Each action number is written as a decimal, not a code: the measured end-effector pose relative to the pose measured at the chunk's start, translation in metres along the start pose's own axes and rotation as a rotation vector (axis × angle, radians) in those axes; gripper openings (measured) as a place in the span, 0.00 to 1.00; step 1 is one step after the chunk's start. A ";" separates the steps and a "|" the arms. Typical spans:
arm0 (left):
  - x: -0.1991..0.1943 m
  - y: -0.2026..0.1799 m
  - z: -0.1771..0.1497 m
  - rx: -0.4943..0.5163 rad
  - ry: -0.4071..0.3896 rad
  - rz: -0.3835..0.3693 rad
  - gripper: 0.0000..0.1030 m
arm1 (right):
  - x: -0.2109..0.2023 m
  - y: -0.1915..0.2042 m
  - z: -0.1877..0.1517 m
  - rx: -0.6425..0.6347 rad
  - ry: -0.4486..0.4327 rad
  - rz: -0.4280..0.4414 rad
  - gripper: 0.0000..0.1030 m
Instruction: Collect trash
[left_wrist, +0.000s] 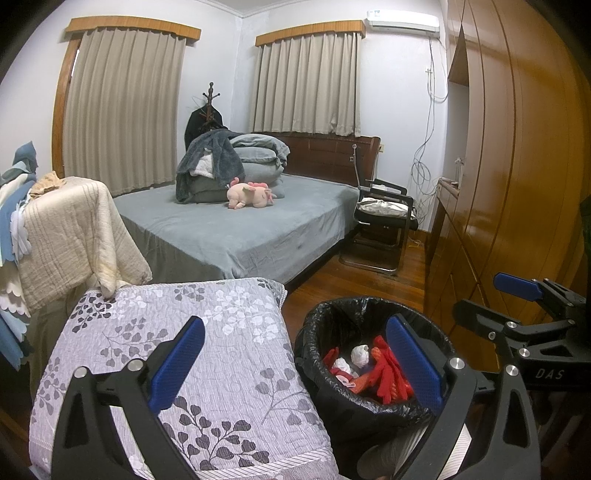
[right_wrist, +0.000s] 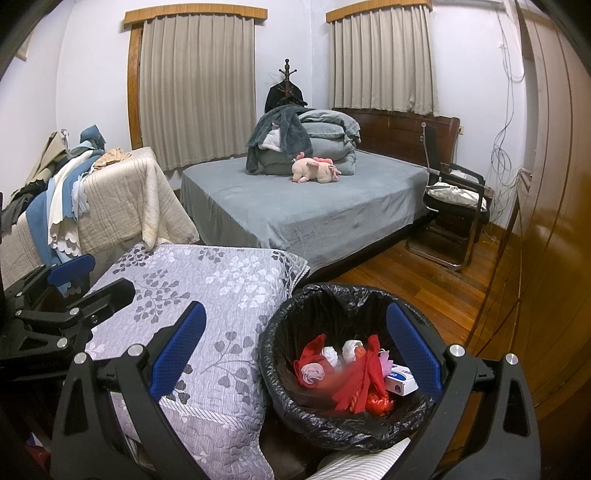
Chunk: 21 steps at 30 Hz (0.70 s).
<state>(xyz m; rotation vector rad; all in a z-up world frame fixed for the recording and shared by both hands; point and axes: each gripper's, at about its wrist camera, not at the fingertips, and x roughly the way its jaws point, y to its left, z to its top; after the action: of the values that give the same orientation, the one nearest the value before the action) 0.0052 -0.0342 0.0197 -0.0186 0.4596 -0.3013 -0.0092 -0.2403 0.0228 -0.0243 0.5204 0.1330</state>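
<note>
A round bin lined with a black bag (left_wrist: 332, 369) (right_wrist: 280, 369) stands on the wood floor beside a lilac leaf-print quilt (left_wrist: 207, 332) (right_wrist: 221, 295). In it lie red wrappers (right_wrist: 364, 380), white crumpled paper (right_wrist: 349, 349) and a small white-blue box (right_wrist: 400, 382); red wrappers (left_wrist: 388, 373) also show in the left wrist view. My left gripper (left_wrist: 295, 365) is open and empty, above the quilt's edge and the bin. My right gripper (right_wrist: 295, 354) is open and empty, over the bin's near rim. The right gripper also shows at the right in the left wrist view (left_wrist: 517, 291).
A bed with grey sheet (left_wrist: 240, 225) (right_wrist: 314, 206) holds folded bedding and a pink plush (right_wrist: 314, 170). A black chair (left_wrist: 384, 221) (right_wrist: 454, 206) stands by the bed. Wooden wardrobe (left_wrist: 517, 166) (right_wrist: 554, 221) fills the right. Draped cloths (left_wrist: 66, 229) (right_wrist: 110, 199) lie left.
</note>
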 end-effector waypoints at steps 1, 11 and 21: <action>0.000 0.000 0.000 0.000 0.001 0.000 0.94 | 0.000 0.000 0.000 0.001 0.000 0.000 0.93; -0.001 0.003 -0.004 -0.003 0.004 -0.001 0.94 | 0.000 0.003 -0.002 0.002 0.004 0.000 0.93; -0.002 0.004 -0.009 -0.003 0.012 -0.003 0.94 | -0.001 0.003 -0.004 0.002 0.006 0.001 0.93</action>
<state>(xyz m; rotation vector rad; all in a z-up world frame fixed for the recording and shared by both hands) 0.0003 -0.0289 0.0123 -0.0209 0.4724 -0.3041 -0.0124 -0.2377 0.0203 -0.0225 0.5261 0.1333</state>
